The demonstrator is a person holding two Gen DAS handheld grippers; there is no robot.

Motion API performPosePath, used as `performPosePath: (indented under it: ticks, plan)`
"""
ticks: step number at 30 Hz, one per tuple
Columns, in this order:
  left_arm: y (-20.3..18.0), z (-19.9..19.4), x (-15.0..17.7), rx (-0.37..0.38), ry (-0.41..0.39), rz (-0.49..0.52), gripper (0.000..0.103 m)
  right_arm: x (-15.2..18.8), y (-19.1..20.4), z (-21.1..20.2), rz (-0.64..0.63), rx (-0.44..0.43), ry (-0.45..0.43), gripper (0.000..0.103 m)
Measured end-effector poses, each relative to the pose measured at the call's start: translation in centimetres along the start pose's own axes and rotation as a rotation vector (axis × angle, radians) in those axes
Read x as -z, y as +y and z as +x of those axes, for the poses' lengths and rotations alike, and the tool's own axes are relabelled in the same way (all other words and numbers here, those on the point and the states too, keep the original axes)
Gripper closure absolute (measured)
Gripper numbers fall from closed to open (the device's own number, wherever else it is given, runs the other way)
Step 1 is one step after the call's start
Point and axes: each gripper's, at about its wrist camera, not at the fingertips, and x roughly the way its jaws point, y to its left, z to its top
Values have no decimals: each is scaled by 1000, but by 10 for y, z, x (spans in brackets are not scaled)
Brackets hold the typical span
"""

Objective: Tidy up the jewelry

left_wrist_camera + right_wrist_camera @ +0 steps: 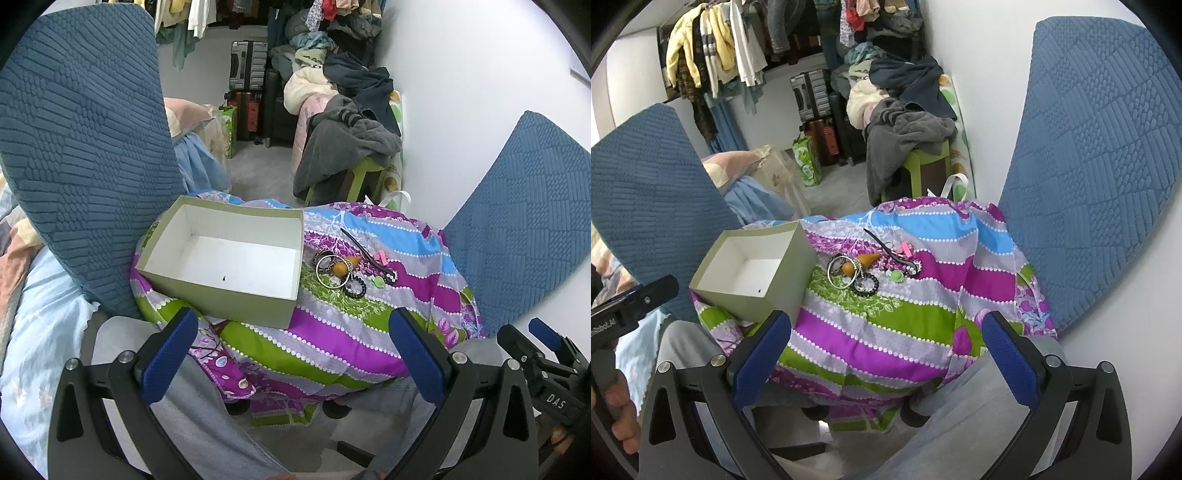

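The left gripper (293, 354) hangs with its blue fingers spread wide and nothing between them, low over the near edge of the striped floral cloth (332, 332). The right gripper (886, 354) is likewise spread and holds nothing, just short of the same cloth edge. Ahead of the left gripper sits the open box (229, 258), white inside, its near corner overhanging the cloth's slope. Just to the box's right lies the jewelry pile (340, 271): silver bangles (839, 272), an orange piece (866, 260), a black beaded bracelet (866, 286) and a pink clip (905, 250), bunched together on the cloth. Bare cloth lies between the pile and both grippers. Blue textured cushions (1100, 147) flank both sides.
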Motion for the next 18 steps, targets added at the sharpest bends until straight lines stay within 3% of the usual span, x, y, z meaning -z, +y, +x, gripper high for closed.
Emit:
performPosePath:
  ticks: [18]
  plan:
    - [-5,7,3,2,13,1,1,3,3,1,-4,3,-6,0]
